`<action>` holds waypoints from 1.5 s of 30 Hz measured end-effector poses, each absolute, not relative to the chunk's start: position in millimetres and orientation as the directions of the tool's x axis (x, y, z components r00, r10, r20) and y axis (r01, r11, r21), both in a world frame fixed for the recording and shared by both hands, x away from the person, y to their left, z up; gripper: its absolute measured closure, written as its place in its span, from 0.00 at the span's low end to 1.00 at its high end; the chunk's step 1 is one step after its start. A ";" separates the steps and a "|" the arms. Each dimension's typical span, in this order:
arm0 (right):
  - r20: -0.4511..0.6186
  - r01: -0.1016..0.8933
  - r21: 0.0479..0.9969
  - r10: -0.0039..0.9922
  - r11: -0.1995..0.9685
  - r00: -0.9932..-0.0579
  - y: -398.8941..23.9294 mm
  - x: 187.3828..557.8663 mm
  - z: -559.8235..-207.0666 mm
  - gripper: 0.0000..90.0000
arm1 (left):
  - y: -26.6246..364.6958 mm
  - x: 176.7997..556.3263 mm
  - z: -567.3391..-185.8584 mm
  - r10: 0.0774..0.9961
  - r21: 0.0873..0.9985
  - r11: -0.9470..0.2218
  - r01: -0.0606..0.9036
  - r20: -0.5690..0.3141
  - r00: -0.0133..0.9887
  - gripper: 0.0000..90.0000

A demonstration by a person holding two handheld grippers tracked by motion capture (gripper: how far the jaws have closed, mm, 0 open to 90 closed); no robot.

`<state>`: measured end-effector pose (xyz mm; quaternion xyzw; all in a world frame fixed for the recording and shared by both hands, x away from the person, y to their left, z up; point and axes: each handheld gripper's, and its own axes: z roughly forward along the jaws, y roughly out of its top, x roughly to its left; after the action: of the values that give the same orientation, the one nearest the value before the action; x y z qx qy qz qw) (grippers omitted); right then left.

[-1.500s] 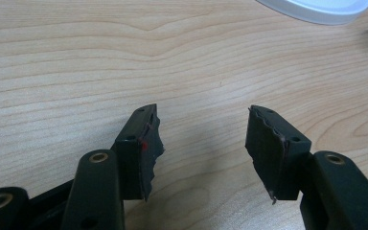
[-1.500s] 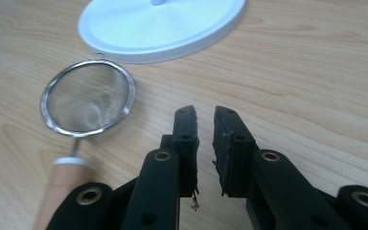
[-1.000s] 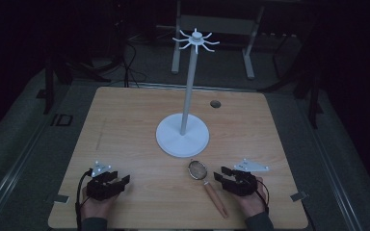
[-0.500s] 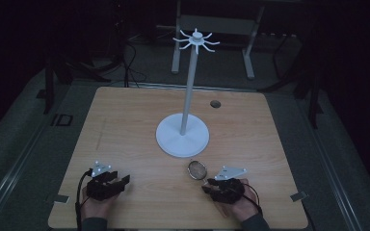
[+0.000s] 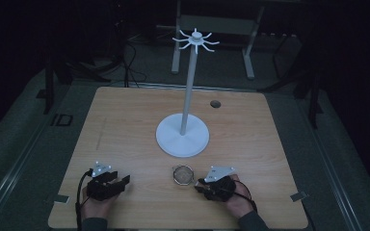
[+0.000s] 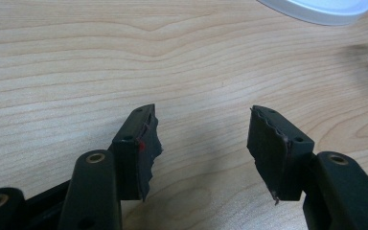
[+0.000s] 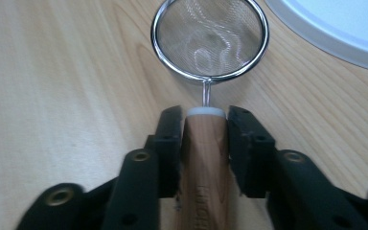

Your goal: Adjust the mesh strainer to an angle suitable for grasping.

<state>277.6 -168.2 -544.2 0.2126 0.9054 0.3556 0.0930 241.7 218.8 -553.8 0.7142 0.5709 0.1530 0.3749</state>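
1. Now my right gripper (image 7: 203, 120) has its jaws straddling the strainer (image 7: 210, 38) handle; they have just been closing, pads at or just off the wood.
2. Handle's long axis runs along the jaws, mesh bowl straight ahead, toward the white stand (image 5: 182, 139).
3. Strainer lies near the table (image 5: 125, 115) front edge, right of centre.
4. Left gripper (image 6: 201, 139) rests with jaws wide and empty, farther off.

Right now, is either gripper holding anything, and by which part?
The right gripper clamps the mesh strainer by its wooden handle, near the mesh end. The left gripper stands open, holding nothing.
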 end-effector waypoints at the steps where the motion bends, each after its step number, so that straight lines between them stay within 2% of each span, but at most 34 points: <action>1: -0.032 0.317 0.674 0.455 0.667 -0.890 -167.7 278.2 -544.3 0.67 | 219.0 241.6 -553.8 0.930 0.710 -0.067 0.701 -0.210 0.301 0.49; 5: -0.047 0.330 0.673 0.484 0.662 -0.874 -171.7 276.3 -542.1 0.53 | 219.6 241.3 -553.7 0.931 0.711 -0.062 0.701 -0.212 0.298 0.49; 8: -0.025 0.354 0.691 0.510 0.631 -0.860 -180.1 274.7 -536.2 0.49 | 219.7 241.0 -553.7 0.930 0.711 -0.063 0.701 -0.212 0.299 0.49; 14: 0.017 0.372 0.672 0.488 0.640 -0.872 -206.5 265.6 -528.1 0.49 | 219.0 241.5 -554.1 0.931 0.710 -0.065 0.701 -0.210 0.299 0.49; 20: 0.001 0.357 0.614 0.452 0.704 -0.892 -214.2 264.8 -530.9 0.51 | 219.0 241.4 -554.1 0.931 0.710 -0.063 0.701 -0.211 0.298 0.49; 23: -0.034 0.361 0.597 0.471 0.717 -0.881 -213.2 266.6 -535.2 0.53 | 219.0 241.4 -554.2 0.931 0.710 -0.063 0.701 -0.212 0.298 0.49; 26: -0.061 0.373 0.594 0.502 0.713 -0.863 -214.5 269.4 -536.9 0.54 | 218.8 241.5 -554.3 0.930 0.710 -0.064 0.701 -0.211 0.300 0.49; 29: -0.101 0.444 0.629 0.634 0.638 -0.767 -225.2 280.4 -537.4 0.55 | 219.0 241.5 -554.2 0.930 0.711 -0.063 0.701 -0.212 0.299 0.49; 32: -0.107 0.483 0.656 0.705 0.580 -0.701 -233.6 285.4 -536.8 0.55 | 218.9 241.5 -554.2 0.930 0.711 -0.064 0.701 -0.211 0.300 0.49; 33: -0.093 0.522 0.679 0.766 0.517 -0.637 -243.3 289.3 -536.7 0.57 | 218.8 241.6 -554.2 0.930 0.711 -0.064 0.701 -0.211 0.299 0.49; 35: -0.059 0.555 0.698 0.808 0.454 -0.586 -251.5 291.5 -536.5 0.64 | 218.6 241.7 -554.2 0.930 0.710 -0.065 0.702 -0.211 0.300 0.49; 37: -0.010 0.576 0.723 0.839 0.382 -0.544 -259.7 292.7 -535.7 0.78 | 218.5 241.6 -554.1 0.930 0.710 -0.066 0.701 -0.210 0.300 0.49; 38: 0.017 0.588 0.740 0.865 0.327 -0.502 -264.4 292.7 -534.9 0.90 | 218.5 241.6 -554.1 0.930 0.710 -0.065 0.701 -0.211 0.300 0.49; 40: 0.040 0.615 0.740 0.895 0.272 -0.443 -268.2 292.2 -534.6 1.00 | 218.8 241.4 -554.1 0.931 0.711 -0.064 0.700 -0.211 0.299 0.49; 42: 0.070 0.651 0.725 0.917 0.224 -0.394 -269.7 290.3 -537.0 1.00 | 219.2 241.3 -553.9 0.931 0.711 -0.062 0.700 -0.212 0.298 0.49; 45: 0.075 0.676 0.706 0.927 0.212 -0.369 -267.6 286.6 -539.9 1.00 | 219.6 240.9 -553.5 0.931 0.712 -0.059 0.699 -0.214 0.297 0.49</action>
<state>286.6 -267.6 -539.9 0.5302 0.7558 0.3363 0.1862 240.9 219.6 -553.5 0.7114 0.5729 0.1535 0.3772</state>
